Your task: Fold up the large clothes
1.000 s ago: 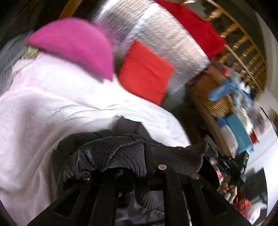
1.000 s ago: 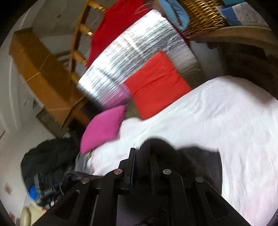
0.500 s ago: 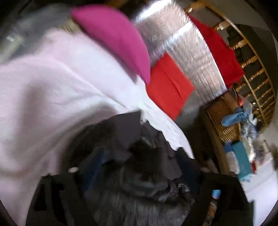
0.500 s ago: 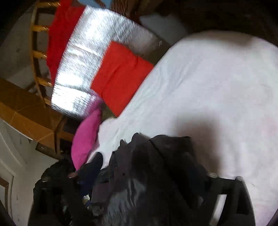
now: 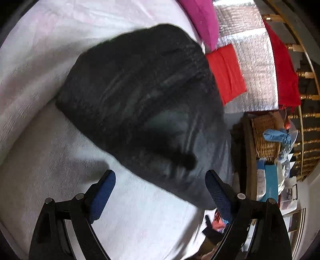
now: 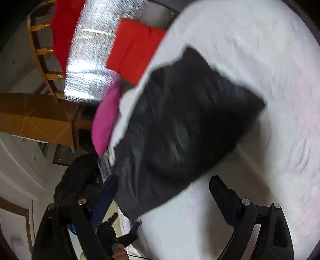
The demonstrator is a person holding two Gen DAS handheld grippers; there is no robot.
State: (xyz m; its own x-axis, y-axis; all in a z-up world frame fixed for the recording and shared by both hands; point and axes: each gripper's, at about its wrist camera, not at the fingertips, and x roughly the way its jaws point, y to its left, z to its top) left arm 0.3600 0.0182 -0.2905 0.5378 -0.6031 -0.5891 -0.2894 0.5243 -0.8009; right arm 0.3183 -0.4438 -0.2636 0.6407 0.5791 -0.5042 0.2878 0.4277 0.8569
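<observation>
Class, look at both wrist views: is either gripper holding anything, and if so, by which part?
Nothing is held. The left gripper and right gripper are both open, and the black garment lies loose on the white bedsheet.

White bed sheet [image 5: 50, 140] | pink cushion [image 5: 204, 18], red cushion [image 5: 226, 72] at edge | wicker basket [image 5: 264, 136] beside bed

Motion blur smears the black garment [image 5: 144, 112]; its folds and type are unreadable. It hides part of the red cushion [image 5: 227, 72] and white bedsheet [image 5: 40, 140].
</observation>
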